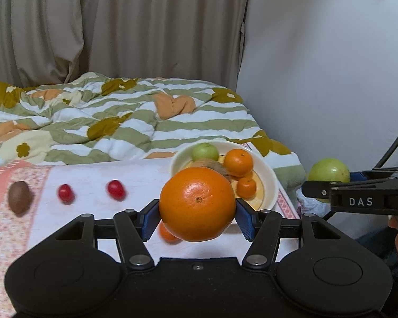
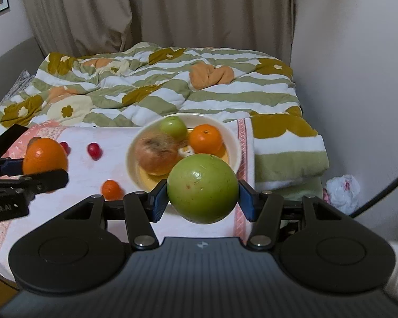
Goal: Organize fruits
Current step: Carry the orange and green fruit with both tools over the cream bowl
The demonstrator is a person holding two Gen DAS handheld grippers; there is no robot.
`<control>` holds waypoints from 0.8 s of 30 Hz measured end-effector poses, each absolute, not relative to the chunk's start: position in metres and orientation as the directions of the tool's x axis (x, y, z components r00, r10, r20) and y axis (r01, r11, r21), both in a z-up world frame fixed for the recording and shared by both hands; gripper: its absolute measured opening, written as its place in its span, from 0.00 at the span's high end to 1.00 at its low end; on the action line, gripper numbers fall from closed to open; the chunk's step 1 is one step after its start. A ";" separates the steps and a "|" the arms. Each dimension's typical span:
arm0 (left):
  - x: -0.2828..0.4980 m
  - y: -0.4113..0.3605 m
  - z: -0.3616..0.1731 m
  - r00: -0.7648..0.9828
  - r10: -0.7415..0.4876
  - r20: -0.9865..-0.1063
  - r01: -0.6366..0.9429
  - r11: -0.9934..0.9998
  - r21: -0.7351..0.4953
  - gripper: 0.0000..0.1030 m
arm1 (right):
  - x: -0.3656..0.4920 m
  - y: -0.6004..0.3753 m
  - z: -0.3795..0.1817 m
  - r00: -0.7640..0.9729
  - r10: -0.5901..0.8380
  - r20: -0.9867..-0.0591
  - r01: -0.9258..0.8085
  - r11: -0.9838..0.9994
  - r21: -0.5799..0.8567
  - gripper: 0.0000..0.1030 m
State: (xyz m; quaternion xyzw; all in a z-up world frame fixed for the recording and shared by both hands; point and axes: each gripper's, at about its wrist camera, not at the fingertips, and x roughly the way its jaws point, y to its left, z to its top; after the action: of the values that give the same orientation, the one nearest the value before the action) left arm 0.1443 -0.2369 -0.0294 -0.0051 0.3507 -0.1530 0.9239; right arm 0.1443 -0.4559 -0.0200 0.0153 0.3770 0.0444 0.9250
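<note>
A bed fills the room in front of me, under a beige curtain (image 1: 119, 26) and beside a white wall (image 1: 331, 66). A striped quilt (image 1: 106, 116) with flower shapes covers its far part, and a white and pink towel (image 1: 98, 175) is spread over its near part.

My left claw (image 1: 197, 213) is clenched on a large orange (image 1: 197, 204), with both blue pads pressed on its sides. I hold it in the air over the near edge of the towel, just in front of the cream bowl (image 1: 268, 182). My right claw (image 2: 203, 196) is clenched in the same way on a large green fruit (image 2: 203, 188), in the air over the near right part of the towel, also just in front of the bowl.

The bowl stands near the right edge of the towel. Inside it I see a small green fruit (image 2: 173, 126), a mandarin (image 2: 205, 138) and a brownish fruit (image 2: 156, 156); in the left view a smaller mandarin (image 1: 246, 186) lies there too.

On the towel, to the left of the bowl, lie two red cherry tomatoes (image 1: 116, 189) (image 1: 65, 193) and, nearer the left edge, a brown kiwi (image 1: 19, 196). One small mandarin (image 2: 111, 189) lies alone near the towel's near edge. A white plastic bag (image 2: 342, 189) lies down beside the right side of the bed.
</note>
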 end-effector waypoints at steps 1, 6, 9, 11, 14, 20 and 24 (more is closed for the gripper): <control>0.148 -0.244 -0.032 0.703 -0.287 -0.650 0.281 0.953 -0.116 0.38 | 0.150 -0.462 -0.022 0.710 0.098 -0.698 -0.075 0.995 0.064 0.32; 0.165 -0.278 -0.048 0.681 -0.284 -0.675 0.309 0.947 -0.086 0.38 | 0.173 -0.483 -0.033 0.699 0.107 -0.707 -0.067 0.994 0.085 0.32; 0.177 -0.293 -0.061 0.660 -0.285 -0.695 0.333 0.940 -0.069 0.38 | 0.185 -0.491 -0.042 0.688 0.100 -0.719 -0.048 0.995 0.093 0.32; 0.184 -0.300 -0.070 0.641 -0.289 -0.711 0.341 0.937 -0.074 0.38 | 0.190 -0.495 -0.047 0.679 0.098 -0.727 -0.035 0.994 0.101 0.32; 0.196 -0.312 -0.082 0.609 -0.296 -0.736 0.354 0.932 -0.082 0.38 | 0.197 -0.500 -0.054 0.667 0.090 -0.740 -0.016 0.994 0.107 0.32; 0.216 -0.328 -0.097 0.541 -0.304 -0.784 0.365 0.925 -0.106 0.38 | 0.210 -0.506 -0.066 0.653 0.067 -0.755 0.015 0.995 0.101 0.32; 0.224 -0.332 -0.100 0.526 -0.306 -0.793 0.364 0.924 -0.116 0.38 | 0.215 -0.508 -0.070 0.648 0.065 -0.759 0.029 0.994 0.110 0.32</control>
State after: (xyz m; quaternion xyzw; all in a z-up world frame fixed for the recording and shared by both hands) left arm 0.2239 -0.3324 -0.0997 0.0320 0.4473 -0.1920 0.8730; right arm 0.2154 -0.5080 -0.0698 0.0561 0.4196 0.0100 0.9059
